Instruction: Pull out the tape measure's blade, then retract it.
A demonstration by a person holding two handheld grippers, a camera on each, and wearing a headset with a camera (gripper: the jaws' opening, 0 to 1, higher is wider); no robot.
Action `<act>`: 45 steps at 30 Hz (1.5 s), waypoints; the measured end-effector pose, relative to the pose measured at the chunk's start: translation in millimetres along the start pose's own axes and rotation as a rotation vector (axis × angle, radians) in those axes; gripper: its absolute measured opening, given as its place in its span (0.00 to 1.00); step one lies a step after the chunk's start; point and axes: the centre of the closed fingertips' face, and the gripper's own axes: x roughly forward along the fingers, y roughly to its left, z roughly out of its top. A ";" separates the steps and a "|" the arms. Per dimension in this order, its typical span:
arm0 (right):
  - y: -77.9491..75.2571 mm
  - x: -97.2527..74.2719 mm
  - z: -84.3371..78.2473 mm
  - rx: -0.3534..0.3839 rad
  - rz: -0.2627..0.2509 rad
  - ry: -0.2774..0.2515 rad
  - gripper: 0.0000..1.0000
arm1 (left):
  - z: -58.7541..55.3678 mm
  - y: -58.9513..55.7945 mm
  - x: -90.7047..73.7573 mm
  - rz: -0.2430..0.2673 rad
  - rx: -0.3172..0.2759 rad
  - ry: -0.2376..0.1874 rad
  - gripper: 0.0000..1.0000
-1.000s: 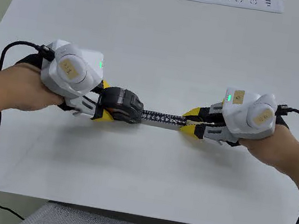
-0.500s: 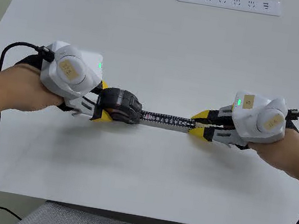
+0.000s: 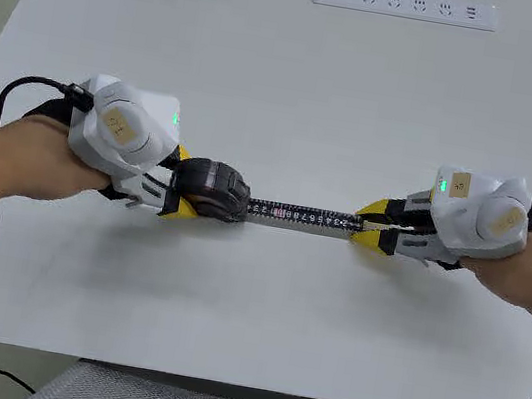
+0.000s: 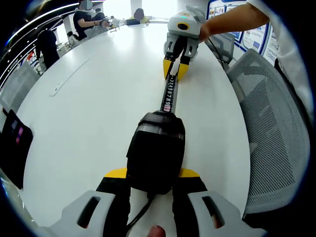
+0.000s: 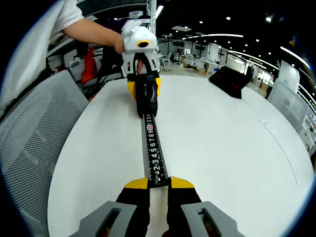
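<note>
Clamping the black rubber-cased tape measure [image 3: 212, 188] at mid white tabletop [image 3: 293, 92], left tongs [image 3: 185, 185] squeeze its body; right tongs [image 3: 373, 224] pinch the tip of its black numbered steel blade [image 3: 304, 214], partly drawn out. Risk: weak pinch lets blade whip back.

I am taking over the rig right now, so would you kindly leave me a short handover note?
Left hand-held gripper: shut on the case.
Right hand-held gripper: shut on the tip of the blade.
Done: blade partly out, stretched straight between the two grippers.
Left: finish the pull if more length is wanted, then retract the blade.
</note>
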 end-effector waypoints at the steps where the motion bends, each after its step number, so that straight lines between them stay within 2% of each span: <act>1: -0.6 -0.7 -0.6 -0.001 0.000 0.002 0.09 | 0.2 0.0 0.0 0.000 -0.001 -0.001 0.28; 19: -4.3 -12.6 -7.5 0.013 -0.004 0.010 0.08 | -0.3 0.6 -0.1 -0.003 -0.002 -0.006 0.28; 45: -9.6 -31.0 -26.6 0.003 -0.003 0.045 0.08 | -0.6 1.4 -0.1 -0.007 0.001 0.000 0.28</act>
